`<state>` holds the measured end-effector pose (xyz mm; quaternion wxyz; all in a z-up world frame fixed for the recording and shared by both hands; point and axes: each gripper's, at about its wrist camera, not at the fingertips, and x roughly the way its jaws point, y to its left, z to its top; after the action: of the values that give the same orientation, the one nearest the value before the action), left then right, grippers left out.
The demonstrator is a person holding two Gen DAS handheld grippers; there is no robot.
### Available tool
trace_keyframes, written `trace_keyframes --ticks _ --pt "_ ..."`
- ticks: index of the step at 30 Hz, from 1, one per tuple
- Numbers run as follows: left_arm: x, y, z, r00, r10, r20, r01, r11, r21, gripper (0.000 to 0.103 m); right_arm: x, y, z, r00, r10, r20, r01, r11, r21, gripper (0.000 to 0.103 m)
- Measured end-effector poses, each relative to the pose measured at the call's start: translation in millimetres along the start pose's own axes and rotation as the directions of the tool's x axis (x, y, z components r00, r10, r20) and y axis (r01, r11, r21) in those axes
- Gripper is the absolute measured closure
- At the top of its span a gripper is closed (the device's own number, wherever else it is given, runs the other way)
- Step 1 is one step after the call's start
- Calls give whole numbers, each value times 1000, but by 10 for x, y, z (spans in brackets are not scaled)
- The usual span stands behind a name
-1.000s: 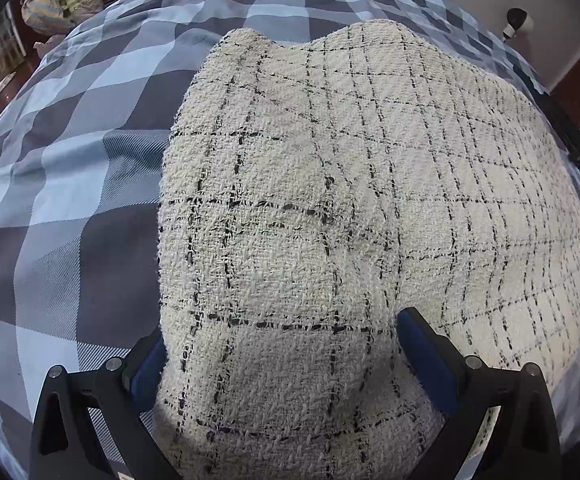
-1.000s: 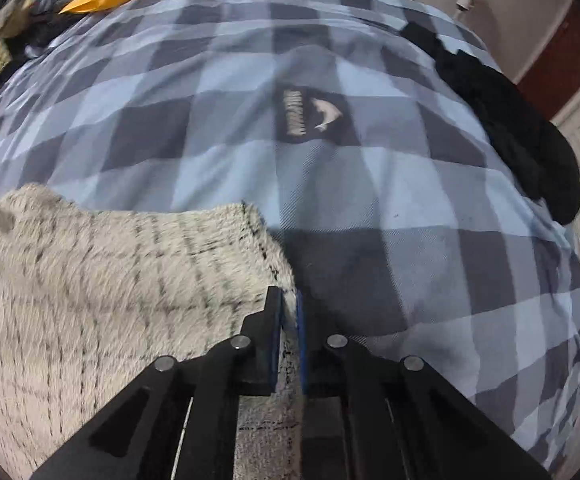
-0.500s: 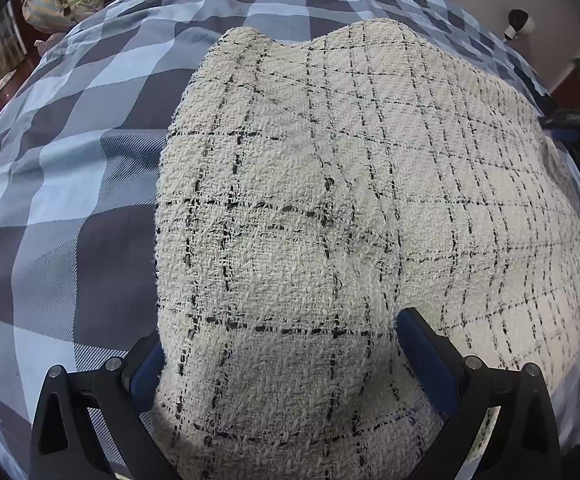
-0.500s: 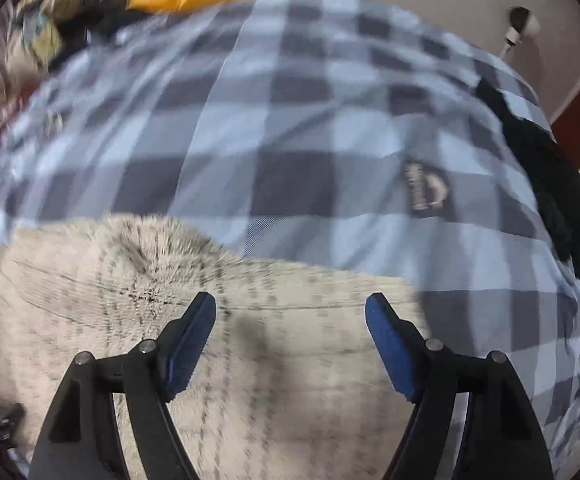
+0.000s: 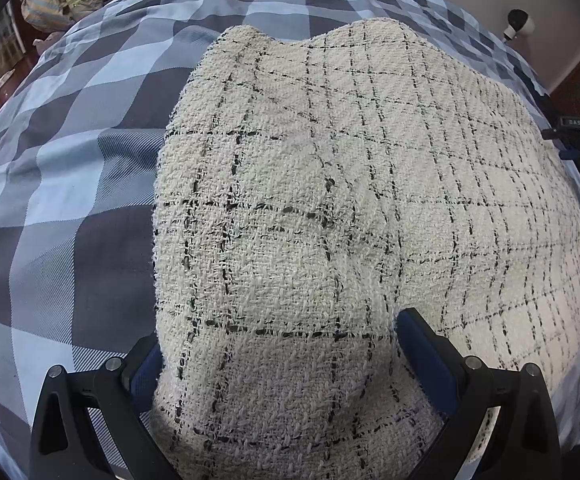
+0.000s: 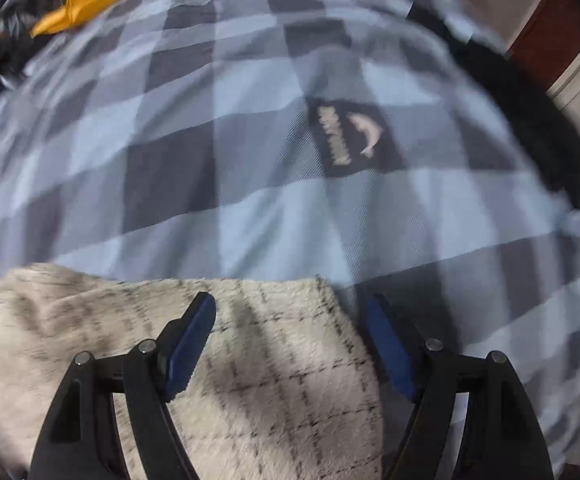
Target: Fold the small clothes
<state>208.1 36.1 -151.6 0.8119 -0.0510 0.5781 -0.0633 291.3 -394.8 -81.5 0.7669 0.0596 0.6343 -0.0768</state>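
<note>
Since a second ago: right tongs (image 6: 290, 320) gone from pinched shut on the cream tweed garment's (image 5: 329, 200) corner to wide apart, nothing pressed between the blue pads (image 6: 194, 340), hovering above that corner. Left tongs (image 5: 278, 352) unchanged, spread wide, a raised bunch of the garment bulging between the pads; real grip or not, cannot tell. Garment spread on the checked bed cover (image 5: 70, 200); whale logo patch (image 6: 349, 136) beyond the garment's far edge, black clothing (image 6: 529, 128) past the patch.

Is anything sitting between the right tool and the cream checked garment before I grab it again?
Nothing visible. The right tool hangs open right over the corner of the cream garment, with only bare cloth between its pads.
</note>
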Motion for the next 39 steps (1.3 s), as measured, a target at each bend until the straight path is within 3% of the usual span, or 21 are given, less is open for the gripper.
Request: trace_keyframes --ticks 6,9,10,11,12,14,17,19,21,24,27,30,32,33,34,35,36,37,38,39 --pt "5 -5 -10 1000 -7 3 7 1000 6 0 130 -18 162 999 -35 12 36 996 -80 29" --pt "15 -2 1 1000 -12 3 12 1000 16 0 275 57 226 999 3 -38 -7 993 -115 29" --pt "19 -1 11 1000 -13 2 13 1000 18 0 322 95 228 998 13 -58 -20 993 -120 42" --pt "20 1 10 1000 -15 2 15 1000 17 0 340 120 221 998 22 -66 -30 991 -132 91" --pt "22 5 15 1000 -16 2 16 1000 17 0 335 137 217 998 15 -62 -24 990 -138 101" --pt "24 8 18 1000 -14 5 14 1000 18 0 278 128 220 1000 9 -27 -13 989 -144 101" --pt "22 6 10 1000 -13 10 12 1000 18 0 74 28 243 995 -12 99 25 991 -134 102" --pt "19 2 7 1000 -12 10 12 1000 18 0 -132 -76 237 975 18 222 6 994 -107 102" --pt "16 1 1 1000 -11 10 11 1000 16 0 -234 -154 232 958 7 286 10 998 -57 102" --pt "14 -5 -11 1000 -12 14 11 1000 15 0 -225 -100 139 959 -54 279 62 998 -20 102" --pt "13 4 -18 1000 -16 15 16 1000 13 0 -14 -75 210 971 -143 189 141 990 22 102" --pt "13 24 -19 1000 -21 18 21 1000 12 0 -68 -12 202 968 -140 207 143 990 2 102" --pt "12 38 -24 1000 -23 21 23 1000 10 0 -236 -40 218 958 -135 254 127 991 48 98" --pt "11 43 -30 999 -23 23 23 1000 9 0 -367 -93 206 942 -164 293 141 985 97 93" --pt "9 45 -34 999 -23 24 22 1000 8 0 -491 -143 186 930 -183 320 145 980 140 74" --pt "6 46 -38 999 -22 23 21 1000 7 0 -660 -216 165 913 -213 348 143 966 214 39" --pt "1 49 -40 1000 -20 21 20 1000 3 0 -786 -261 132 896 -234 377 136 953 269 25" --pt "-7 51 -37 1000 -20 15 20 1000 -3 0 -971 -280 49 872 -243 425 112 944 310 19" --pt "-23 64 -22 1000 -22 1 22 999 -23 0 -1114 -253 -31 861 -231 454 86 945 316 19" --pt "-48 84 11 999 -30 -24 28 998 -52 0 -1220 -186 -96 865 -193 463 53 953 299 19"
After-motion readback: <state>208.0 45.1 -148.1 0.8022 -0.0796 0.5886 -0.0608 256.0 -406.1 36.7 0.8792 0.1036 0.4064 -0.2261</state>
